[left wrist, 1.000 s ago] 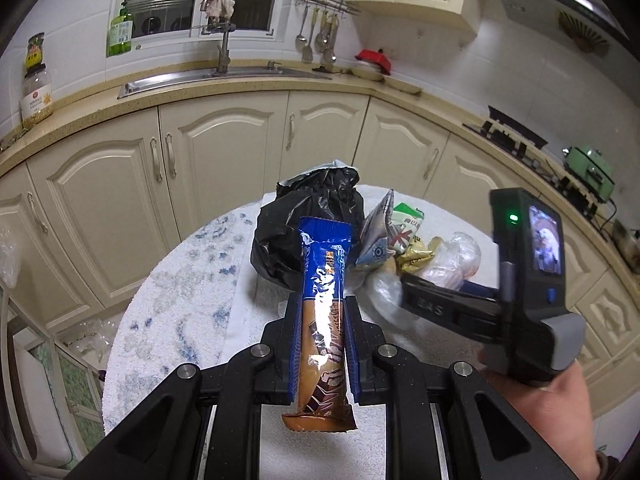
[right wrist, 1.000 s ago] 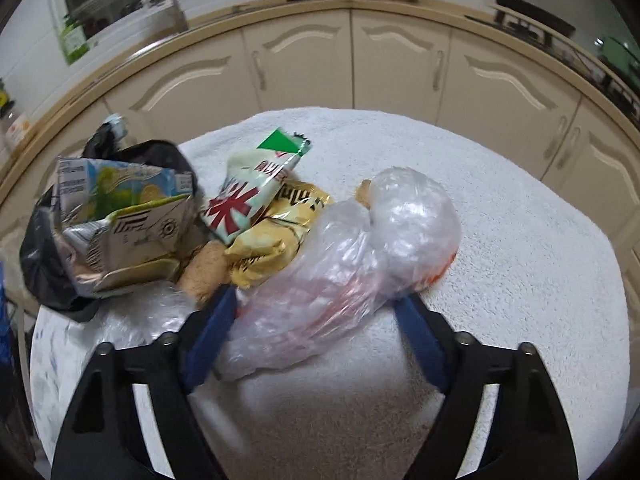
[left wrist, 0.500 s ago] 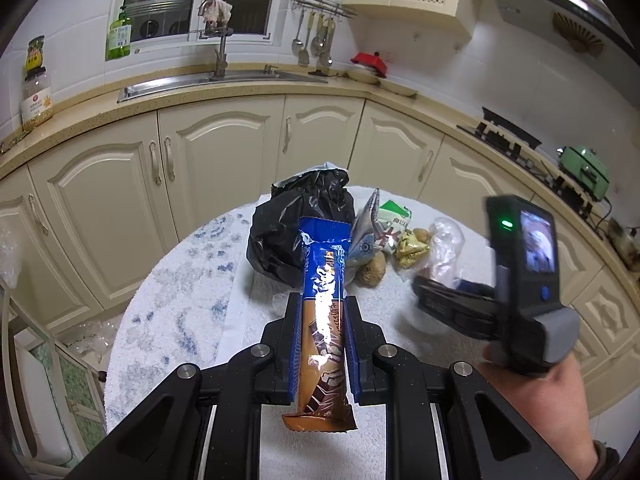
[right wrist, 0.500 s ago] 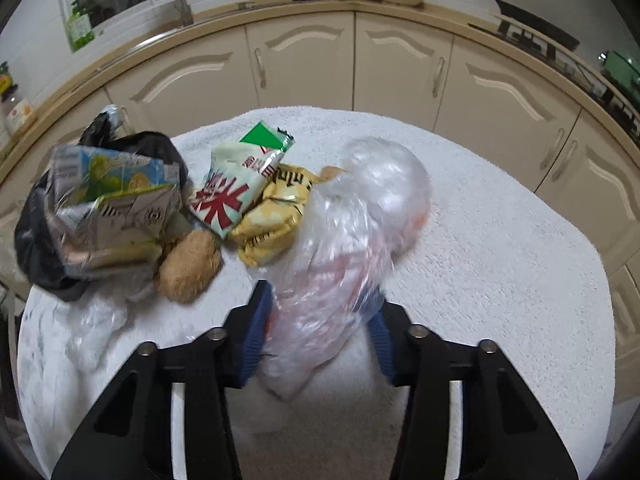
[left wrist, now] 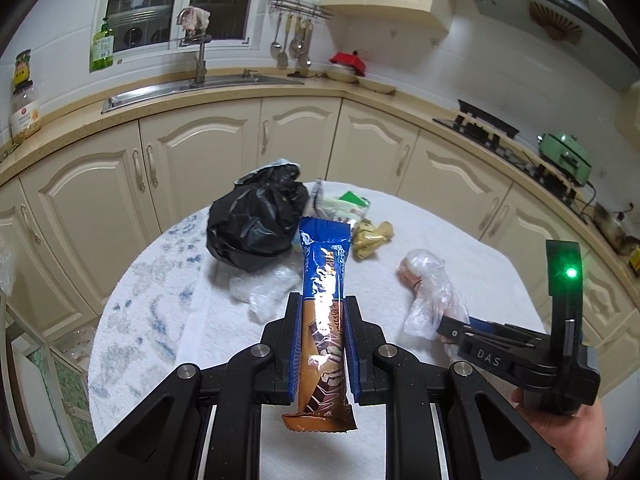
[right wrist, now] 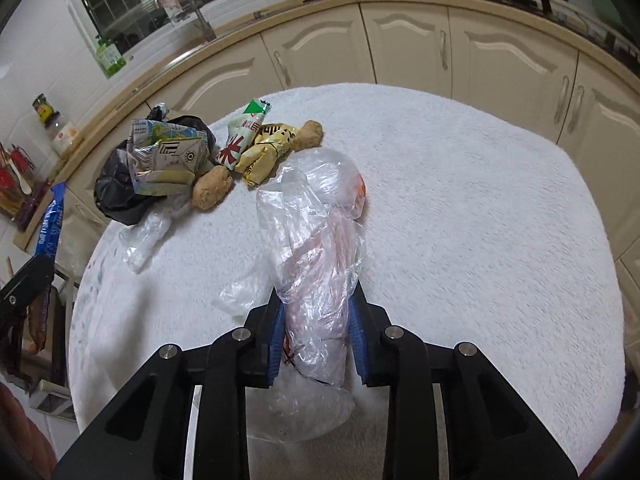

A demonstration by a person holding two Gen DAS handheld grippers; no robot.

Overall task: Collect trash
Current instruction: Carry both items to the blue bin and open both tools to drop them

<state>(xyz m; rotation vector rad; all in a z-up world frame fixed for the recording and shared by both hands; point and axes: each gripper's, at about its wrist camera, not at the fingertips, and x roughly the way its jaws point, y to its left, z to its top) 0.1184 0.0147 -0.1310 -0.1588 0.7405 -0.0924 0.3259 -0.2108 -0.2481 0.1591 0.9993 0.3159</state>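
Note:
My left gripper [left wrist: 321,312] is shut on a blue and brown snack wrapper [left wrist: 325,300] and holds it above the round table [left wrist: 472,248]. My right gripper [right wrist: 317,312] is shut on a clear plastic bag [right wrist: 316,232] with something pink-orange inside, lifted off the table; it also shows in the left wrist view [left wrist: 430,292]. A black trash bag [left wrist: 256,224] sits at the far left of the table, with crumpled wrappers [right wrist: 168,152], a green-white packet [right wrist: 240,136], a yellow wrapper [right wrist: 268,152], a brown lump [right wrist: 210,190] and a clear film scrap [right wrist: 146,236] beside it.
The table wears a white fleecy cloth [right wrist: 480,200]. Cream kitchen cabinets [left wrist: 200,160] curve behind it, with a sink [left wrist: 192,86] and a stove [left wrist: 480,124] on the counter. A chair [left wrist: 32,380] stands left of the table.
My right gripper closed on the clear plastic bag and drew it back and up from the pile. My left gripper rose and pulled back a little with the wrapper.

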